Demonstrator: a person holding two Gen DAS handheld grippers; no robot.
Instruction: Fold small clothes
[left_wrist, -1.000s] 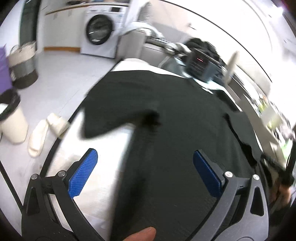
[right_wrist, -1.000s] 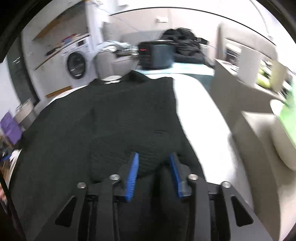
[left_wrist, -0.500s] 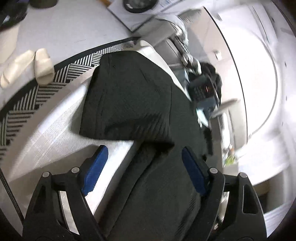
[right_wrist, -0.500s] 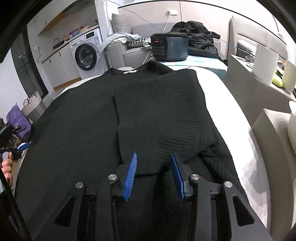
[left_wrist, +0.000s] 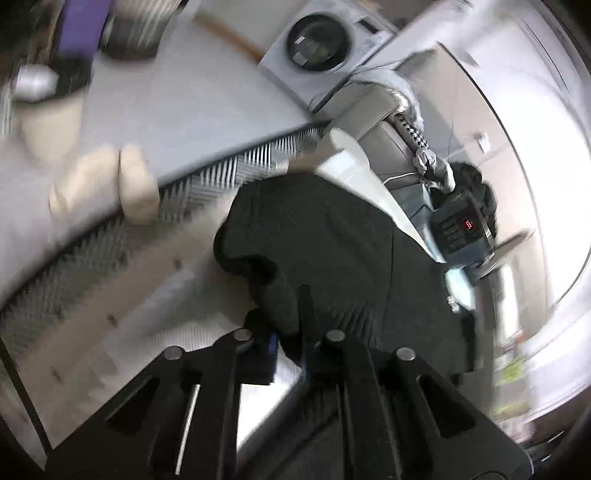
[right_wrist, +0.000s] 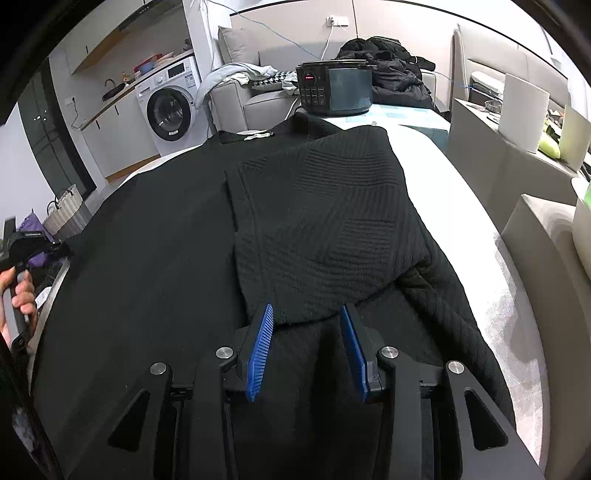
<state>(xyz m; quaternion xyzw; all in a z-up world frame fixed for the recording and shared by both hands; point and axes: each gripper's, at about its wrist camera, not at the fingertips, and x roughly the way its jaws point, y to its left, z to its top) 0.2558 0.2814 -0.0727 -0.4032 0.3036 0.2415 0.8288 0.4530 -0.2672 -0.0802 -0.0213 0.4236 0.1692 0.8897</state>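
Observation:
A black knit sweater (right_wrist: 155, 266) lies spread on a white-covered table (right_wrist: 461, 206). Its right sleeve (right_wrist: 325, 221) is folded over the body. My right gripper (right_wrist: 306, 325) is partly open, its blue pads either side of the sleeve's cuff edge. In the left wrist view my left gripper (left_wrist: 290, 332) is shut on a bunched edge of the sweater (left_wrist: 332, 236) at the table's left side. The left gripper also shows in the right wrist view (right_wrist: 26, 247), at the far left, held by a hand.
A dark cooker (right_wrist: 332, 88) stands at the table's far end, with a sofa and dark clothes behind. A washing machine (right_wrist: 170, 110) is at the back left. Slippers (left_wrist: 129, 184) and a patterned rug (left_wrist: 110, 254) lie on the floor to the left. White shelves (right_wrist: 517, 122) stand to the right.
My left gripper has closed from wide open onto the sweater's left edge, bunching the cloth. My right gripper has stayed over the folded sleeve's cuff, jaws slightly wider.

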